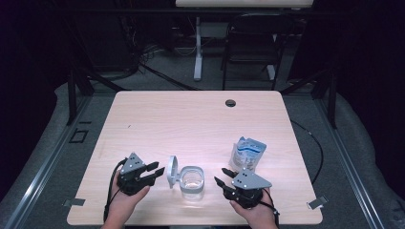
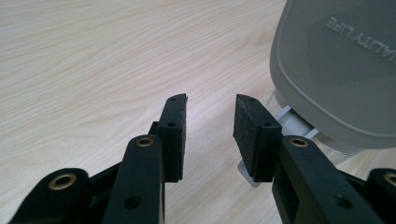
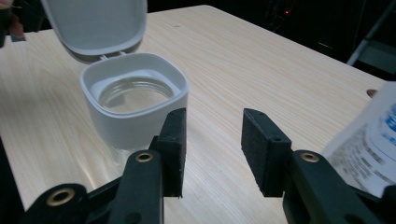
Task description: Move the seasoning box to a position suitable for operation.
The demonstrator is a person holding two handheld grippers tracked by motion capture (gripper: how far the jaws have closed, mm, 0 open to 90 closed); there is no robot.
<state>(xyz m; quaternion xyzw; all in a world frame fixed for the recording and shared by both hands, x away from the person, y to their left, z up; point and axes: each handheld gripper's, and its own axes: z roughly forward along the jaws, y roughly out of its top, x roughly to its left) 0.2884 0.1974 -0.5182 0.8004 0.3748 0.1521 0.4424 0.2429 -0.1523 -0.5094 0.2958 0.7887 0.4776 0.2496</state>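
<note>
**Two released tools flank an open jar on a wooden worktop**

Seen from above, one person's two hands each hold one black two-jaw tool, low on a pale wood-grain worktop (image 1: 191,119).

The left tool (image 1: 154,171) sits at about 8 o'clock on the worktop. Its jaws stand apart with nothing between them, pointing toward 3 o'clock at the jar. In the left gripper view its pads (image 2: 173,135) are bare over the wood, and the grey lid fills the 2 o'clock corner, just beside the right-hand pad.

The right tool (image 1: 223,177) sits at about 5 o'clock, jaws also released and empty, pointing toward 9 o'clock at the jar. In the right gripper view the jar stands at 10 o'clock, just beyond the left-hand pad.

Between the tools is one jar (image 1: 192,181): a clear glass body with a white squared collar. Its one hinged lid (image 1: 172,171) is flipped open and stands upright on the jar's 9 o'clock side. The jar looks empty.

One white-and-blue pouch (image 1: 247,153) stands at 1 o'clock from the right tool, near it but apart.

One round cable hole (image 1: 230,103) marks the worktop's far edge at 12 o'clock.

Around the worktop the room is dark, with grey carpet. Beyond the far edge stand one dark chair (image 1: 253,43) and the white leg of one desk (image 1: 197,47).
</note>
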